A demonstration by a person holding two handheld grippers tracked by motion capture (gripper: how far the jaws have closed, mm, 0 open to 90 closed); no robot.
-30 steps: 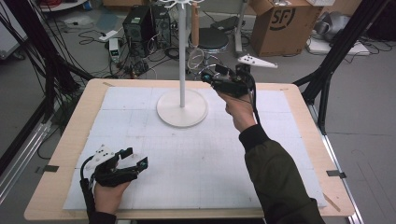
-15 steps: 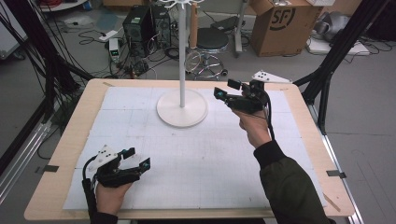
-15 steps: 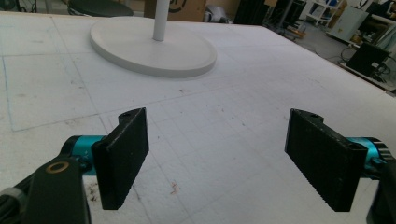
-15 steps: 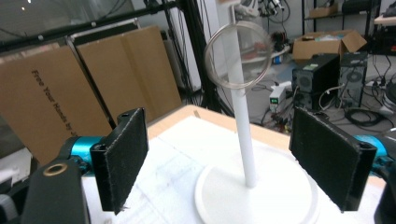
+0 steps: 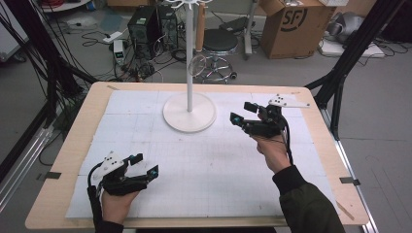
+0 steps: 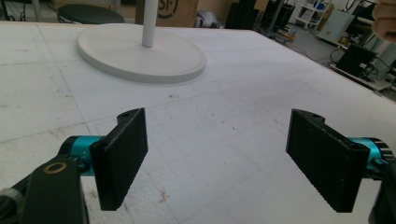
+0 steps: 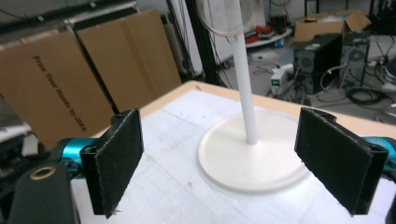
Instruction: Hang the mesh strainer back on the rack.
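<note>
Table [image 5: 73, 160] of pale wood, covered by a white gridded mat [image 5: 214, 165], seen from above. White stand [image 5: 189, 110]: round base resting on the far middle of the mat, thin upright pole rising out of the top of the high view, a clear ring [image 5: 197, 65] hanging beside the pole. Left gripper [image 5: 144, 165]: held low at the near left corner of the mat, jaws spread wide with nothing between them, aimed toward the stand and well apart from it. Right gripper [image 5: 244, 111]: raised above the mat to the right of the base, jaws likewise wide apart and empty, near the base but not touching it.

Left gripper view: both black pads over bare mat, stand base [image 6: 140, 51] far ahead at upper left; scuff marks on the mat, too fine to read from above, show here. Right gripper view: base [image 7: 254, 151] and pole framed between the parted pads, with flattened cardboard sheets [image 7: 79, 70] leaning beyond the table edge and computer cases [image 7: 327, 56] on the floor. High view alone shows both forearms, a stool [image 5: 219, 43] and a cardboard box [image 5: 291, 24] behind the table.
</note>
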